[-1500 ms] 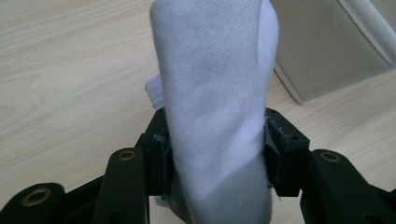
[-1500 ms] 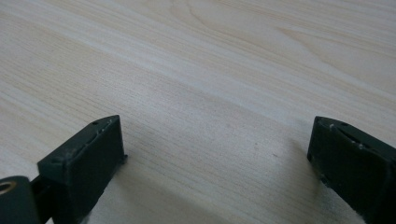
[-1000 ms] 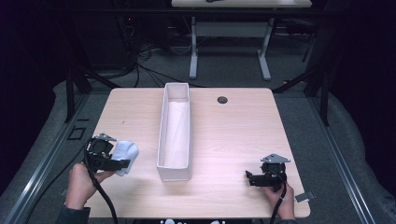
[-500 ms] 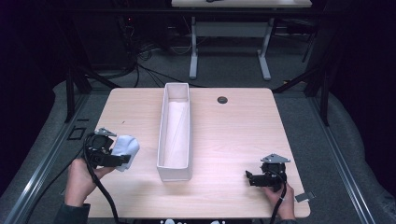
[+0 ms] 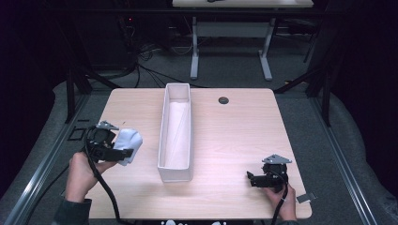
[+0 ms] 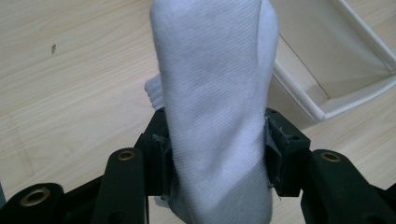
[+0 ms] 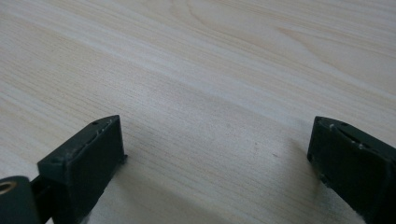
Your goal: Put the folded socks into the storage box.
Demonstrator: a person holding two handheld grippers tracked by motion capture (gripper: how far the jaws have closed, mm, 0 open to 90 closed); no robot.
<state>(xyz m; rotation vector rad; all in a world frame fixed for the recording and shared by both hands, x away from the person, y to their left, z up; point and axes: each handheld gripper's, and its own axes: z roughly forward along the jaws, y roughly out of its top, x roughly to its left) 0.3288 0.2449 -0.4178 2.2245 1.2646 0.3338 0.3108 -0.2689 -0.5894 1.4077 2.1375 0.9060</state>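
White sock gripped beside the long tray

We see the left gripper clamped on a white sock at the table's nine o'clock, just left of the white tray; the right gripper, jaws spread apart and holding nothing, rests at five o'clock

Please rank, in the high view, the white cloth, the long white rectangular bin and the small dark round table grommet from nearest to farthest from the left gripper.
1. White cloth, clamped in the left gripper.
2. Long white rectangular bin, beside it at mid-table.
3. Small dark round grommet, far side, beyond the bin.
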